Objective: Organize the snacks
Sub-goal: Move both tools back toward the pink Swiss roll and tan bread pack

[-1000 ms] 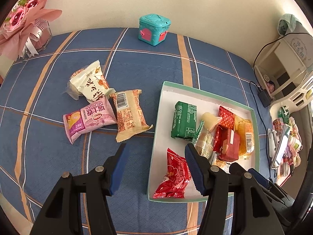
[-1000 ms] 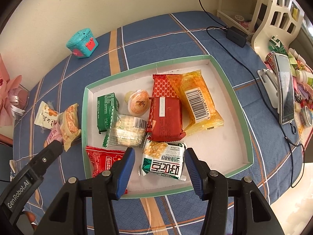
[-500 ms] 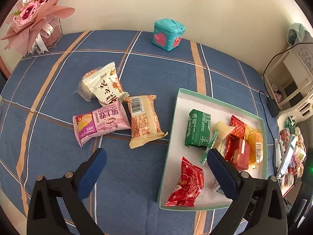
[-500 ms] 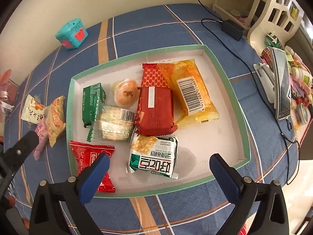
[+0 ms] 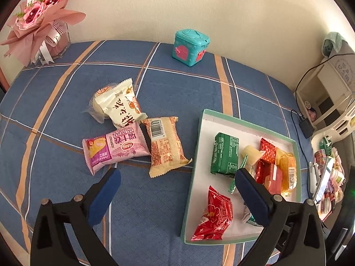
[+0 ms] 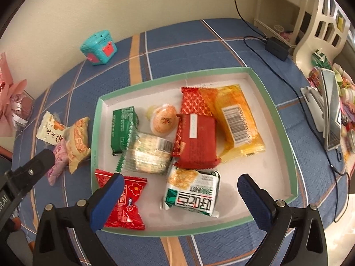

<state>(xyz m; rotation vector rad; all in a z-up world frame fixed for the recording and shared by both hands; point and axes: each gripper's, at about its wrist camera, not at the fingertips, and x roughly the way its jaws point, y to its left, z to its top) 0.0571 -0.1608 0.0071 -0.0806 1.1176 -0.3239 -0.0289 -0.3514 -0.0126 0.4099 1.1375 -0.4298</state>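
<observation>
Surface: a blue plaid cloth with orange and white stripes, set against a cream wall; a teal toy box [image 5: 190, 47] stands at the back and a pink bouquet [image 5: 36, 20] at the far left. A green-rimmed tray [image 5: 244, 123] lies to the right and already holds several wrapped snacks. Outstanding: a loose group on the cloth left of the tray, comprising a tan packet [image 5: 166, 146], a pink packet [image 5: 115, 149] and a white packet [image 5: 124, 108], touching or overlapping one another. The left gripper [image 5: 177, 185] is spread wide and empty, above the cloth, with the tan packet just ahead of it, long axis running roughly away from the fingers. The right gripper [image 6: 179, 197] is likewise spread and empty, over the tray's near edge. Judgement: the left is the nearer to the loose group
</observation>
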